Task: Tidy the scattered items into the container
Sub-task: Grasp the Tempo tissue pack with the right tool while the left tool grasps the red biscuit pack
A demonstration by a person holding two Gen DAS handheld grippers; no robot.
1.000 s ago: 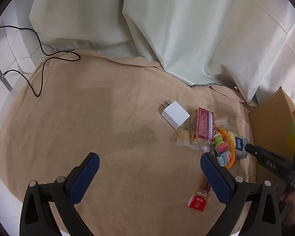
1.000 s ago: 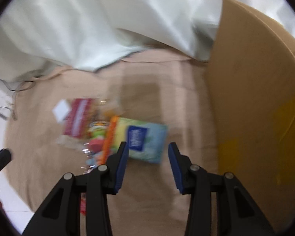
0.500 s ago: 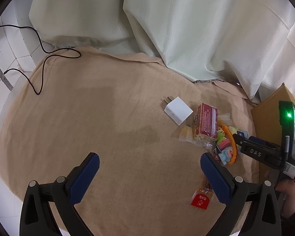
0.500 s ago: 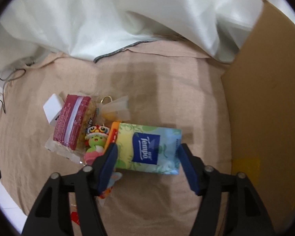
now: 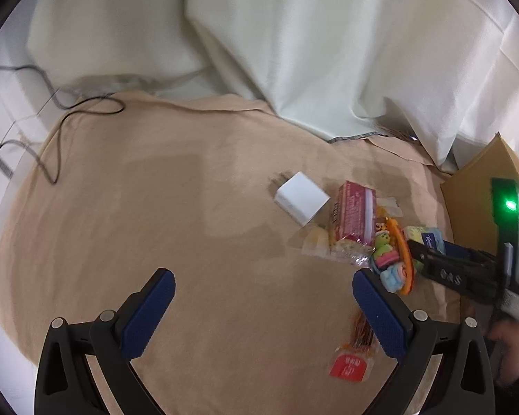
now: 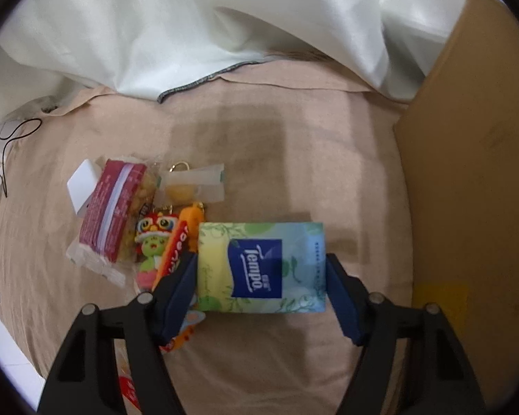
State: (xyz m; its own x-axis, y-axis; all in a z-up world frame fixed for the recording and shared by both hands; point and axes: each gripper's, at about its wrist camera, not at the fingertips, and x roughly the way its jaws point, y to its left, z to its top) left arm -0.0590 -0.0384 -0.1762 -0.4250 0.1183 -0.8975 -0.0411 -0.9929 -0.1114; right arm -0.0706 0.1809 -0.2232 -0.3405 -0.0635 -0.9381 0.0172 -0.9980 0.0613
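My right gripper (image 6: 261,276) sits low over the tan cloth (image 6: 252,159) with its jaws spread to either side of the Tempo tissue pack (image 6: 261,266), each pad just at a short edge; I cannot tell whether they press it yet, so I count it as open around the pack and not holding. The risk I see is at nine o'clock of the pack: the orange keychain toy (image 6: 176,252) lies touching it, and my left pad could pinch or drag the toy as it closes. The soft pack may also buckle or slip out. The cardboard box (image 6: 467,173) stands at three o'clock, close enough to clip the wall on the lift. My left gripper (image 5: 263,297) hangs wide open and empty, with the red sachet (image 5: 349,368) near its right finger.
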